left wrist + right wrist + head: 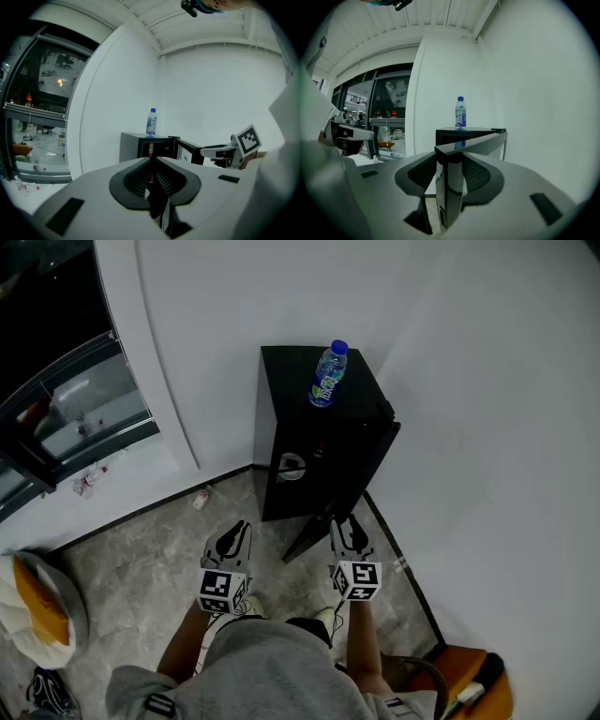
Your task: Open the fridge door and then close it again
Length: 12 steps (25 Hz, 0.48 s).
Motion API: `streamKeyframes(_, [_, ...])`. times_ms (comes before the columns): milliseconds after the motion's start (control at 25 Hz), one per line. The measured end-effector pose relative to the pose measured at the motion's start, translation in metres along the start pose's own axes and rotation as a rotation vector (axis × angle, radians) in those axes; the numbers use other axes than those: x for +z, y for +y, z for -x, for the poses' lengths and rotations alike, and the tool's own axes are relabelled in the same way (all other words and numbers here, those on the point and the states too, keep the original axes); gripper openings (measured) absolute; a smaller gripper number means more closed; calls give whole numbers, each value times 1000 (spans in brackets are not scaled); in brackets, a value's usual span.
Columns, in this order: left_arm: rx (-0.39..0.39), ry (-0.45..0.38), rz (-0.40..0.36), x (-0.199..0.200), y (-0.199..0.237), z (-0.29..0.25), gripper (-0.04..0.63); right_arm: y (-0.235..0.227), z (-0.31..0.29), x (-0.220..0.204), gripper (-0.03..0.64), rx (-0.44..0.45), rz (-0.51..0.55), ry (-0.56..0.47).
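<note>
A small black fridge (314, 390) stands in the corner with a water bottle (328, 376) upright on top. Its door (319, 526) is swung open toward me, hinged on the right. My right gripper (349, 529) is at the door's free edge. In the right gripper view the door edge (450, 187) stands between the jaws of my right gripper (449, 173), with a gap showing at the left pad. My left gripper (234, 538) hangs left of the door, shut and empty, and my left gripper (153, 180) points at the open fridge (140, 143).
White walls close in behind and to the right of the fridge. A glass window wall (75, 418) runs along the left. Small litter (202, 498) lies on the floor by the wall. A white-and-orange object (33, 610) sits lower left, an orange one (473, 681) lower right.
</note>
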<state>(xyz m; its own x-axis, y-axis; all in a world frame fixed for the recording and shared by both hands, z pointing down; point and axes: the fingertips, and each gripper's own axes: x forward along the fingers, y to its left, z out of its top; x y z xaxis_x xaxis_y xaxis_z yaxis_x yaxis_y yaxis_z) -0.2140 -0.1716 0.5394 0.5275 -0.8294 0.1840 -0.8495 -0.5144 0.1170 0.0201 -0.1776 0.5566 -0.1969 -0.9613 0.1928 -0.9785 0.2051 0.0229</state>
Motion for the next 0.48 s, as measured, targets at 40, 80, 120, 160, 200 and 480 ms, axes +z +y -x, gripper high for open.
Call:
streamKeyframes(40, [0, -1, 0, 0, 4, 0, 43, 2, -4, 0, 186, -2, 0, 1])
streamKeyframes(80, [1, -1, 0, 0, 7, 0, 43, 5, -8, 1, 186, -4, -1, 3])
streamKeyframes(120, [1, -3, -1, 1, 10, 1, 43, 7, -11, 2, 184, -8, -3, 4])
streamKeyframes(160, [2, -4, -2, 2, 13, 2, 43, 9, -14, 2, 184, -12, -5, 6])
streamKeyframes(200, [4, -6, -2, 3, 16, 3, 43, 11, -17, 3, 183, -16, -7, 7])
streamKeyframes(480, [14, -13, -5, 6, 37, 5, 43, 22, -37, 6, 181, -36, -22, 21])
